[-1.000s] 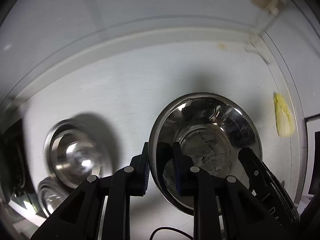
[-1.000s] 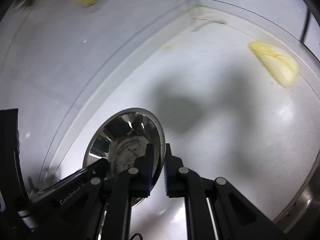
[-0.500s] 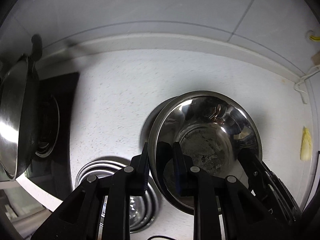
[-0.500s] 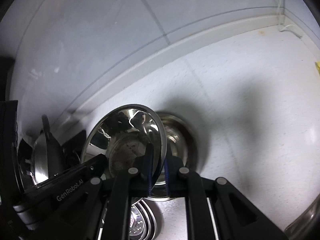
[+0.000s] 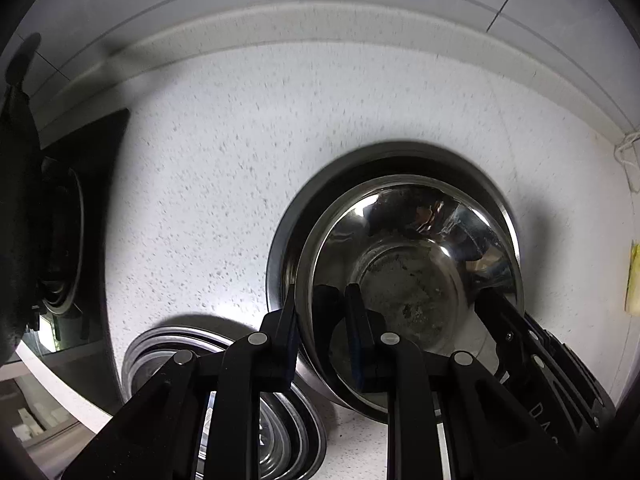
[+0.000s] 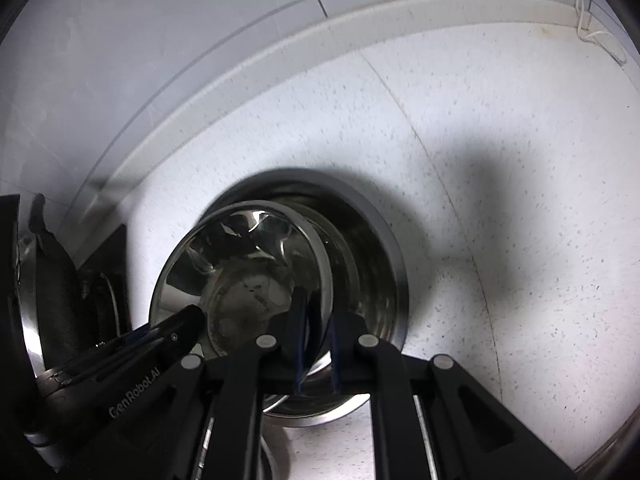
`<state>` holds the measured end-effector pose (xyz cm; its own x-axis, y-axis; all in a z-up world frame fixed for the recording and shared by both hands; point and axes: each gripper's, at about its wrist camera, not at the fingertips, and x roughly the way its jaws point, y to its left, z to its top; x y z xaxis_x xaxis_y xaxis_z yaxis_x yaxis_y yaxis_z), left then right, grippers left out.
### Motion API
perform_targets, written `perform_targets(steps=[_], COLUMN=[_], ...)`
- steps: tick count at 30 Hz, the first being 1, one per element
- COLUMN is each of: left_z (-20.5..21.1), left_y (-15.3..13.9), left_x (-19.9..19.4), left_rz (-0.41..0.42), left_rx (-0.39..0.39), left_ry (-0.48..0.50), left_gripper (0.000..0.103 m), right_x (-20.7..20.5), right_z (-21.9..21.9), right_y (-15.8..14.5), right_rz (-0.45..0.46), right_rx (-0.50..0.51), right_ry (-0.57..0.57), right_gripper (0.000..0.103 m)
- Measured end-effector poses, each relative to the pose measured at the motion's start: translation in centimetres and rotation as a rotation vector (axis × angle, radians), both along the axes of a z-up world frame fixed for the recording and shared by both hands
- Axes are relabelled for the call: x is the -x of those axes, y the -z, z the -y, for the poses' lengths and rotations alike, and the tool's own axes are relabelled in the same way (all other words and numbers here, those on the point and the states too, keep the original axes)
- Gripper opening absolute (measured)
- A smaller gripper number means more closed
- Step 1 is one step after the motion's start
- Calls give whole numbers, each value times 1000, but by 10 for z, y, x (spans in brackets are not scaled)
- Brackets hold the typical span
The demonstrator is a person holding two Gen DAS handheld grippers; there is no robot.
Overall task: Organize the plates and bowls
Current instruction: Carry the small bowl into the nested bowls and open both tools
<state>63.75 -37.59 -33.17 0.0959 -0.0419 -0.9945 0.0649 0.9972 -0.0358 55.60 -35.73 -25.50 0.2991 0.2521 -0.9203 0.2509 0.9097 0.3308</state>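
fingers (image 5: 286, 332) clamped on bowl (image 5: 408, 276) rim

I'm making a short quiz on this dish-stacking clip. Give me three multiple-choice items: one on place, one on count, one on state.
1. The held bowl hangs over: A) a bigger bowl B) the stove C) a yellow cloth
2. Hand-held grippers on its rim: A) none B) one C) two
3. The held bowl is: A) tilted B) upside down C) flat on the counter

A: the bigger bowl's rim rings it.
C: left hand-held gripper and right hand-held gripper both clamp it.
A: its rim slants.
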Motion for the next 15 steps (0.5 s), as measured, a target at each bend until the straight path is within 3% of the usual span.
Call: perform_targets(steps=[11,13,15], left_z=[-6,-7,-10], left_y=[22,21,18], left_x=[7,9,10], left_rz=[-35,-40,-42], left_rx=[36,57,92], left_ry=[-17,-9,-12], left_gripper=[19,25,38], right_x=[3,8,13], right_z=[6,12,19], right_y=[17,13,7], right_rz=[-50,-49,-39], right_rx=[-60,-66,-52], right_ry=[8,23,40], right_gripper=[13,15,26])
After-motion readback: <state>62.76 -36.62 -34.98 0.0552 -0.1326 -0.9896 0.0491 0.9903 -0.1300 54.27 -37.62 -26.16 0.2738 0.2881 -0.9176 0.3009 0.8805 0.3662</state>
